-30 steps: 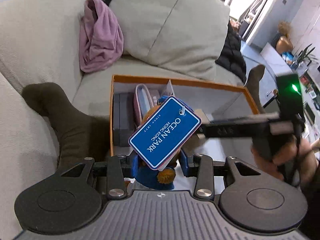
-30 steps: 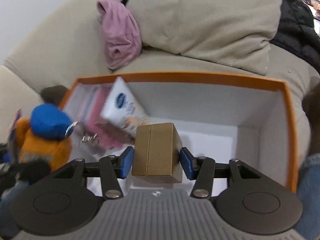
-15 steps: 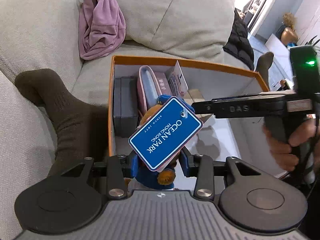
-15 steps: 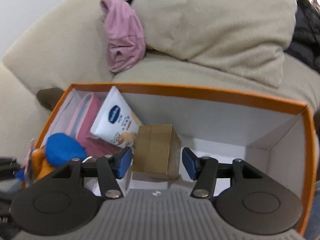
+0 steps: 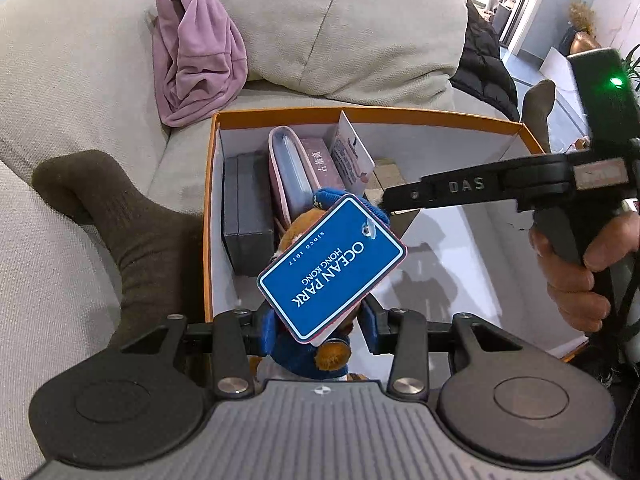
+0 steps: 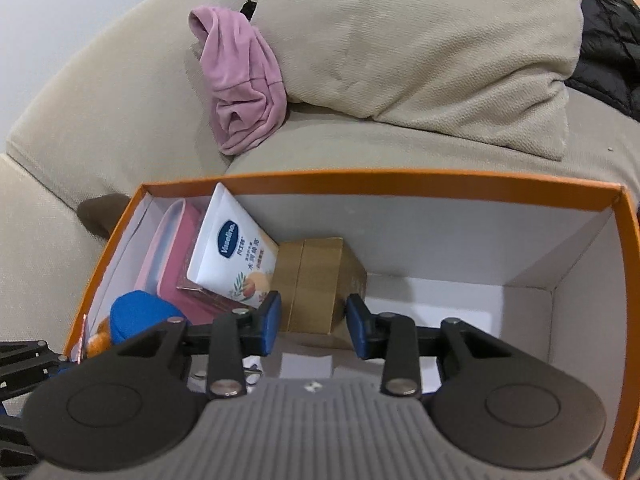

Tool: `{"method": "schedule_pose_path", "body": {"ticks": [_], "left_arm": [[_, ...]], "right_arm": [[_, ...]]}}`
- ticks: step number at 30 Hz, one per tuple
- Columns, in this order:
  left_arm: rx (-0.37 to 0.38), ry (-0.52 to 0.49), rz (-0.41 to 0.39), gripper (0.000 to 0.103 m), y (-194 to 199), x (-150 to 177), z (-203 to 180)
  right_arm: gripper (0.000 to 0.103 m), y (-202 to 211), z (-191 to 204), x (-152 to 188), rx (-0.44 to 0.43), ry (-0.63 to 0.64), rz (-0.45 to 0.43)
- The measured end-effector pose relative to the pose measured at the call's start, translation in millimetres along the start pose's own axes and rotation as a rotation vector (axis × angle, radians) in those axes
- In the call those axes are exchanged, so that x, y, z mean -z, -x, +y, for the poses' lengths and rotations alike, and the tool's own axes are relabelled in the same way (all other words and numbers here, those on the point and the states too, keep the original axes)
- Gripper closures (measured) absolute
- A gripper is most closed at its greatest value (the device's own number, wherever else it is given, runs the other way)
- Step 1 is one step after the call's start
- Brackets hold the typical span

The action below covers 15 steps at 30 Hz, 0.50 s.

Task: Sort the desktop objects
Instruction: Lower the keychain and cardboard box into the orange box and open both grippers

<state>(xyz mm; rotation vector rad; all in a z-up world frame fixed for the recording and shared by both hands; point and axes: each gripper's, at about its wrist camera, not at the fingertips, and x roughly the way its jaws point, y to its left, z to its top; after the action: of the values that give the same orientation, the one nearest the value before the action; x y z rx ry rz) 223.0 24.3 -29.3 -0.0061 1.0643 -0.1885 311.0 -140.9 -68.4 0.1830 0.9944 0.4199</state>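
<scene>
We grip the plush toy (image 5: 316, 344) in our left gripper (image 5: 320, 330) above the orange box's (image 6: 384, 184) near-left corner, while our right gripper (image 6: 313, 322), its fingers just closing yet clear of the brown carton (image 6: 320, 280) by the far wall, leaves the box's right half open.

Beige fabric sofa (image 6: 100, 128), coarse weave, curved backrest and broad seat. One large beige cushion (image 6: 420, 40) leaning against the backrest. Crumpled pink garment (image 6: 244, 80) wedged just beside the cushion on its left. Black quilted jacket (image 5: 484, 68) lying on the seat at the cushion's right. Pale wall (image 6: 60, 8) behind the sofa. Far right, in the left wrist view: bright doorway (image 5: 516, 12) with strong daylight, and a bronze-coloured vase (image 5: 584, 42) holding dried stems.
</scene>
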Motion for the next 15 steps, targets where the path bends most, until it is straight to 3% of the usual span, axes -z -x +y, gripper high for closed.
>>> {"method": "schedule_pose_path", "body": {"ticks": [3, 6, 15], "left_arm": [[-0.015, -0.030, 0.030, 0.054, -1, -2, -4], [-0.031, -0.054, 0.042, 0.053, -3, 0, -7], [-0.005, -0.086, 0.047, 0.049, -1, 5, -10]], "right_arm": [[0.063, 14, 6, 6, 0.028, 0.064, -0.040], [0.064, 25, 8, 10, -0.026, 0.072, -0.038], [0.063, 14, 15, 16, -0.162, 0.028, 0.076]]}}
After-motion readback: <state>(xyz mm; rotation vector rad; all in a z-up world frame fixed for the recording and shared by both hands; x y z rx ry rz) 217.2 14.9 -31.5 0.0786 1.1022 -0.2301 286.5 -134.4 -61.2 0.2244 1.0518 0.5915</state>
